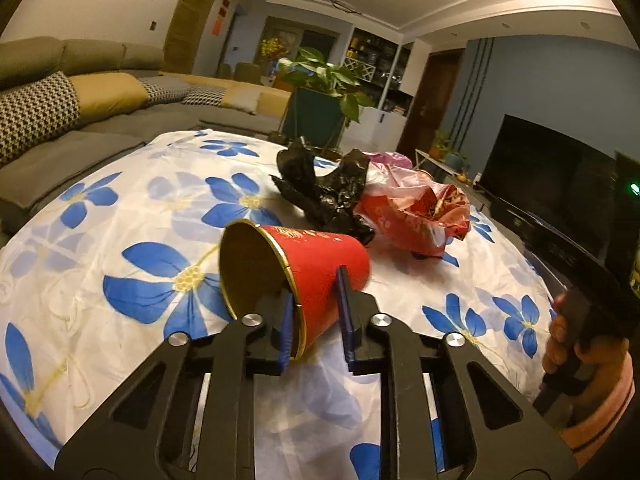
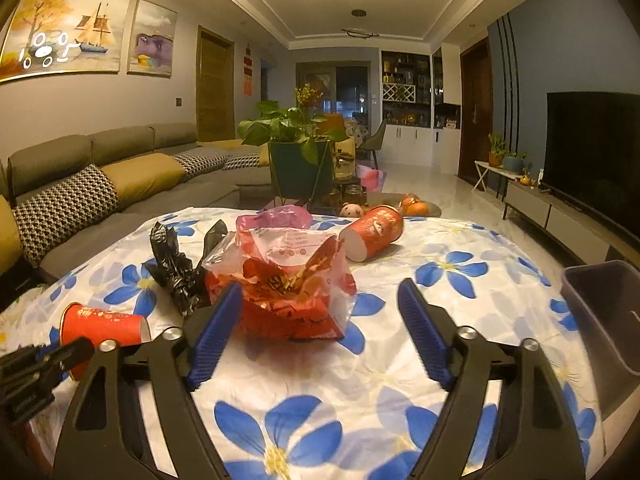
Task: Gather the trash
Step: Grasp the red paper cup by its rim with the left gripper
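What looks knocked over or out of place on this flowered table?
Two red paper cups lie on their sides: one gripped at its rim by the left gripper, another at the far edge. A crumpled black plastic bag sprawls beside the red-filled clear bag.

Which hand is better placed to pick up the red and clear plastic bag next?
Right. The right tongs are open, facing the plastic bag. The left tongs already grip the red paper cup.

Grey sectional sofa (image 2: pixel 120 168) runs along the left wall beneath two paintings (image 2: pixel 64 32). Television (image 2: pixel 592 156) stands opposite the sofa against a blue wall; a potted plant (image 2: pixel 296 148) sits between them.
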Available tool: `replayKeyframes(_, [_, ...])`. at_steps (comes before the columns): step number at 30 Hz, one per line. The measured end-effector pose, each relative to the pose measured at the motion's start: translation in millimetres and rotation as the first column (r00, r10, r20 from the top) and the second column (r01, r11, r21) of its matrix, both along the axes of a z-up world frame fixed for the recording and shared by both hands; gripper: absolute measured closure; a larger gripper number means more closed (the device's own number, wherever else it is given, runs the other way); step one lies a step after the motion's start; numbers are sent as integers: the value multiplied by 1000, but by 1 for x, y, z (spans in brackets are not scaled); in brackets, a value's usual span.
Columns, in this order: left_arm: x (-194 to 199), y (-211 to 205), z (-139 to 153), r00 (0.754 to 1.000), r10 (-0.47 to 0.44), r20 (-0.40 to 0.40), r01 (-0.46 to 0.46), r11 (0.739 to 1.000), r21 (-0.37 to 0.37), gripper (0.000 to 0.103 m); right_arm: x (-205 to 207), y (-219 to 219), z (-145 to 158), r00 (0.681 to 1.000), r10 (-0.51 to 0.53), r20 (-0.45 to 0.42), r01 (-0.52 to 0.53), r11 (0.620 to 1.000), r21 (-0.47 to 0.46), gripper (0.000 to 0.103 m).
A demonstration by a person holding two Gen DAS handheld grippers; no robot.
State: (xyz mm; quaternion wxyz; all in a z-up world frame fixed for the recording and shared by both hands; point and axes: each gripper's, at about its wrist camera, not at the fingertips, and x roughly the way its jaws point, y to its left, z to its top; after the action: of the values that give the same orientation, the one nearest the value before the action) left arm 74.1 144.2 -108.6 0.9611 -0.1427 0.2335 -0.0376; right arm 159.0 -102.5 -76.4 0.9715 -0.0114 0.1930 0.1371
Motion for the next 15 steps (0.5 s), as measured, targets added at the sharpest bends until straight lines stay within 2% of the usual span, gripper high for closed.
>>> replayKeyframes(3, [2, -1, 0, 1000, -10, 2, 10, 1000, -2, 101, 13, 3, -3, 1000, 2, -21, -2, 1000, 7, 36])
replayKeyframes(6, [3, -1, 0, 1000, -16, 3, 16, 1000, -5, 102, 28, 4, -8, 998, 0, -56, 1, 1000, 18, 39])
replayKeyframes(8, [3, -2, 1, 1000, -22, 10, 22, 1000, -7, 102, 39, 5, -13, 997, -5, -82, 7, 1000, 24, 47])
replayKeyframes(11, [3, -5, 4, 999, -32, 24, 32, 999, -4, 102, 50, 5, -20, 992, -2, -123, 7, 999, 40, 53])
replayKeyframes(15, [5, -8, 4, 999, -46, 25, 46, 999, -6, 102, 59, 4, -28, 984, 18, -175, -7, 998, 64, 74])
